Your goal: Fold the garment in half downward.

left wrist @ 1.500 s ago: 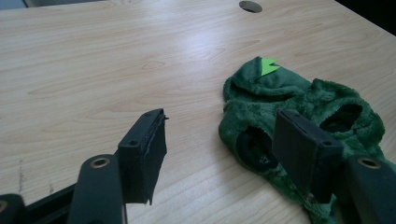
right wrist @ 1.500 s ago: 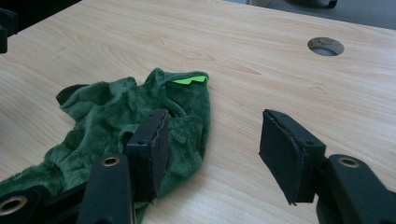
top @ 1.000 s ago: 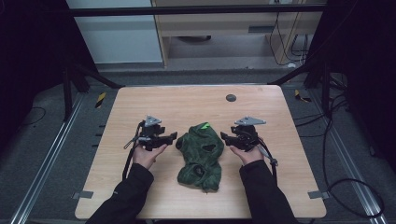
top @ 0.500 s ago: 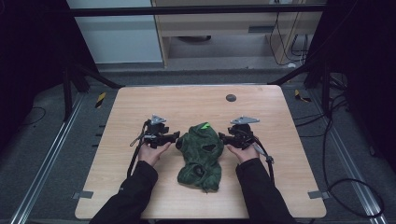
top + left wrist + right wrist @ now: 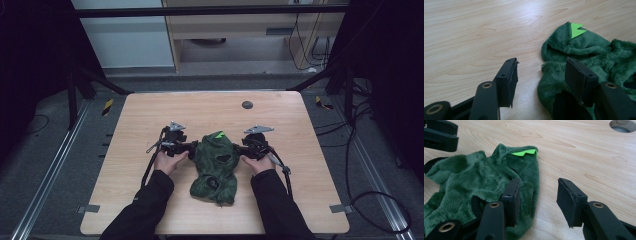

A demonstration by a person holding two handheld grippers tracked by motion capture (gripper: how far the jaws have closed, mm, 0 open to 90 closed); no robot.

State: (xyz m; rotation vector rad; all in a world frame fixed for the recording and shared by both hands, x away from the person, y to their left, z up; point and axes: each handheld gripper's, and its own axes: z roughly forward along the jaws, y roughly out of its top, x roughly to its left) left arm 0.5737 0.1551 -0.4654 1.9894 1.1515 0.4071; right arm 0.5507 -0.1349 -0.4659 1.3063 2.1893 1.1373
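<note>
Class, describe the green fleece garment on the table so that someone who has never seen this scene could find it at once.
Start at the light wooden table and look at its near middle, between the person's two hands. There the green fleece garment lies crumpled, flanked by the left gripper and the right gripper. It is the table's one soft, dark green thing, with a bright lime zigzag patch at its far end.

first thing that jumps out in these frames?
The fuzzy dark green garment, crumpled mid-table with a bright green spiky tag at its far end. The left gripper and right gripper flank it at its two edges; their jaws have just been closing, each pair straddling a fabric edge, pads not yet pressing. A round hole sits in the wooden table farther back.
</note>
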